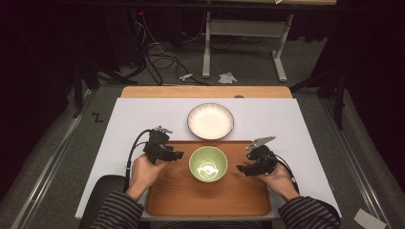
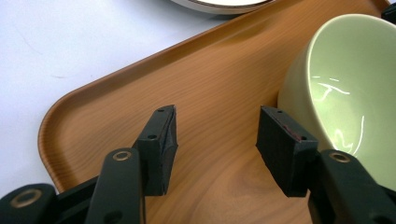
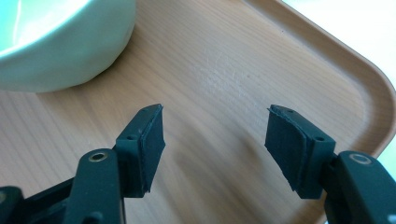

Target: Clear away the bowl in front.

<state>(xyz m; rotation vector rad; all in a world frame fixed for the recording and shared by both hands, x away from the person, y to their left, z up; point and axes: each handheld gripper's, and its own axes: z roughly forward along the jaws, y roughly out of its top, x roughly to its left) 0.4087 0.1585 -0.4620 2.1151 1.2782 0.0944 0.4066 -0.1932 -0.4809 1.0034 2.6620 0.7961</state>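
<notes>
While your two hands rest at the near corners, the white table cover (image 1: 143,114) is the biggest thing before you, with a bare wooden strip of the table showing at its twelve o'clock edge. On it lies the wooden tray (image 1: 181,195), rounded at the corners, with a raised rim and a light grain. Just beyond the tray's far rim, at twelve o'clock from its middle, sits a white plate (image 1: 210,121) with a ribbed edge.

The green bowl (image 1: 208,164) stands upright on the tray, in its far half near the centre. It is pale green, glossy, round and deep, and light glints on its inner bottom.

Your left gripper (image 1: 177,155) is at nine o'clock of the bowl, over the tray, its jaws spread apart with nothing between them; in the left gripper view the bowl's wall lies just beside the right-hand pad (image 2: 280,144), and whether they touch cannot be told. Your right gripper (image 1: 241,168) is at three o'clock of the bowl, released too, its jaws wide above bare tray.
</notes>
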